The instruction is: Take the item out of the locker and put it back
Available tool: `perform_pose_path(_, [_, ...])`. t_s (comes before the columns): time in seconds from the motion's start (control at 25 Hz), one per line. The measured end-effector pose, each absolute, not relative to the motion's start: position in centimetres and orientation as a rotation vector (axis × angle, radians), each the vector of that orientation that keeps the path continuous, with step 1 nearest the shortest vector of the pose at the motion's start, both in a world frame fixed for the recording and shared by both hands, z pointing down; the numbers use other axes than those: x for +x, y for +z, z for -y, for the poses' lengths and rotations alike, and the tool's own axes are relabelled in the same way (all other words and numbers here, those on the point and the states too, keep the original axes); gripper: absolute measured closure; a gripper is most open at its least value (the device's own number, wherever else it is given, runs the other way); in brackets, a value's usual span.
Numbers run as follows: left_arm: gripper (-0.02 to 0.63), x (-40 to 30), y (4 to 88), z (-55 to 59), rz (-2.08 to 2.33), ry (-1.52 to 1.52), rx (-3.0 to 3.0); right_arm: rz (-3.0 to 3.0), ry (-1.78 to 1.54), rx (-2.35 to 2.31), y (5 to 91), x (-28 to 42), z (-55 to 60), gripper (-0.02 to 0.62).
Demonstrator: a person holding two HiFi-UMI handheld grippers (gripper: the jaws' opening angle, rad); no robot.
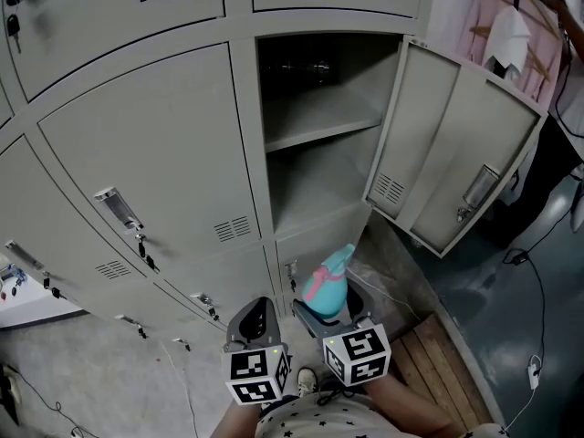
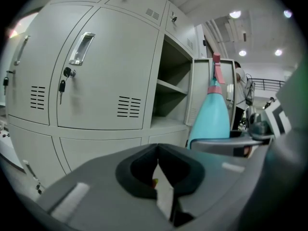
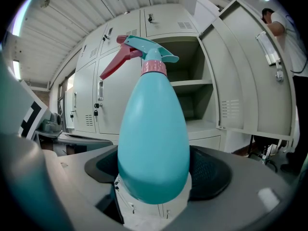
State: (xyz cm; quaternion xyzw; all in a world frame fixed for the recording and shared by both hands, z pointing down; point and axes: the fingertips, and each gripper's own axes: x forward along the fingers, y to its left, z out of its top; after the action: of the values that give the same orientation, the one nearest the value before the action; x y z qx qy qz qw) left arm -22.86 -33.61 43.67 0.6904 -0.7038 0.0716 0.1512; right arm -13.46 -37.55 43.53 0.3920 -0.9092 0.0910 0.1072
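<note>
A teal spray bottle (image 1: 328, 286) with a pink trigger stands upright in my right gripper (image 1: 334, 318), which is shut on its body. In the right gripper view the bottle (image 3: 154, 129) fills the centre between the jaws of the right gripper (image 3: 154, 174). It is held below and in front of the open locker (image 1: 319, 144), whose shelf (image 1: 319, 121) and floor look bare. The locker door (image 1: 456, 144) is swung out to the right. My left gripper (image 1: 256, 323) sits beside the right one, shut and holding nothing. In the left gripper view, the left gripper (image 2: 161, 172) has the bottle (image 2: 211, 114) at its right.
Closed grey lockers with handles and hanging keys (image 1: 144, 245) cover the wall to the left. A wooden pallet (image 1: 429, 354) lies on the floor at the lower right. A person (image 3: 281, 28) stands behind the open door. Pink clothing (image 1: 511, 26) hangs at the upper right.
</note>
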Motion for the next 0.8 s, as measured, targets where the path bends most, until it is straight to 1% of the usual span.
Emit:
perform_pose_path(0.44, [0.598,-23.6,44.3,35.3,2.025,0.202,1.943,2.666,0.256,1.157,44.0,-14.2,40.6,0.176])
perform_pose_path(0.8, [0.598,-24.2,44.5,38.5,2.032,0.200,1.938,2.671,0.167,1.186,43.0,-16.8,50.1,0.176])
